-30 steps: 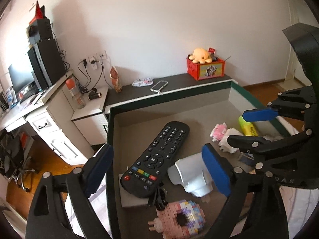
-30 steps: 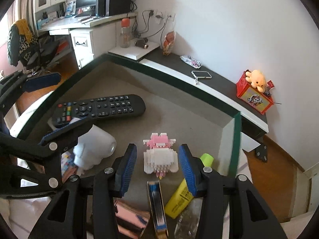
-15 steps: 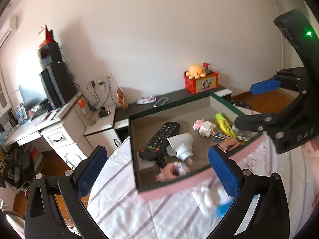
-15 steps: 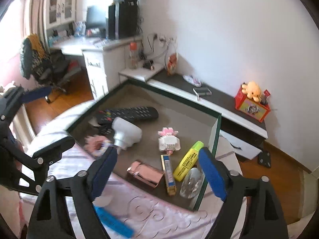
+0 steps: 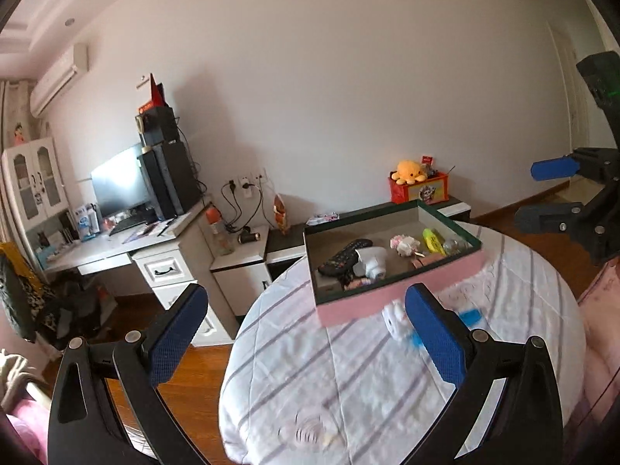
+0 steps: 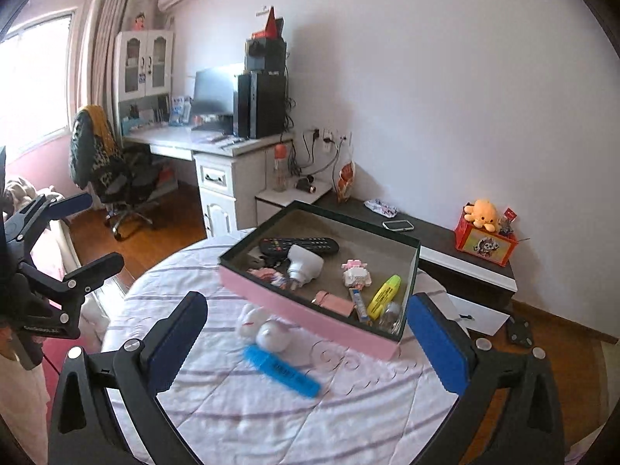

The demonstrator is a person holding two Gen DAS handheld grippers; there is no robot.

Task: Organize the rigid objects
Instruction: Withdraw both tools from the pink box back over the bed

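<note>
We take the shallow pink-sided cardboard box with a dark green rim [image 6: 310, 316] as our landmark; it sits on a round surface covered by a white quilted cloth with lilac stripes [image 6: 271, 407], though we cannot tell whether that is a bed or a table. Inside the box, toward its far left corner, lies a black remote control [image 6: 300, 245], and just beside it, nearer the middle, a white plastic plug-shaped device [image 6: 304, 265]. Right of that stands a small pink-and-white block figure [image 6: 356, 273], then a yellow highlighter pen [image 6: 383, 296] toward the box's right wall, with a rose-gold rectangular case [image 6: 335, 302] against the near wall. Outside the box, just in front of its near wall, a white rounded toy [image 6: 267, 333] lies on the cloth, and a blue highlighter pen [image 6: 283, 372] lies just in front of that toy. Our left gripper [image 5: 306, 339] hangs above the cloth in front of the box with its blue-padded fingers [image 5: 176, 333] spread wide and nothing between them. Our right gripper [image 6: 306, 343] likewise hovers short of the box, its fingers [image 6: 436, 345] wide apart and holding nothing. Beyond the box, a low dark shelf [image 6: 445, 240] carries a red box with an orange plush octopus [image 6: 482, 213].
</note>
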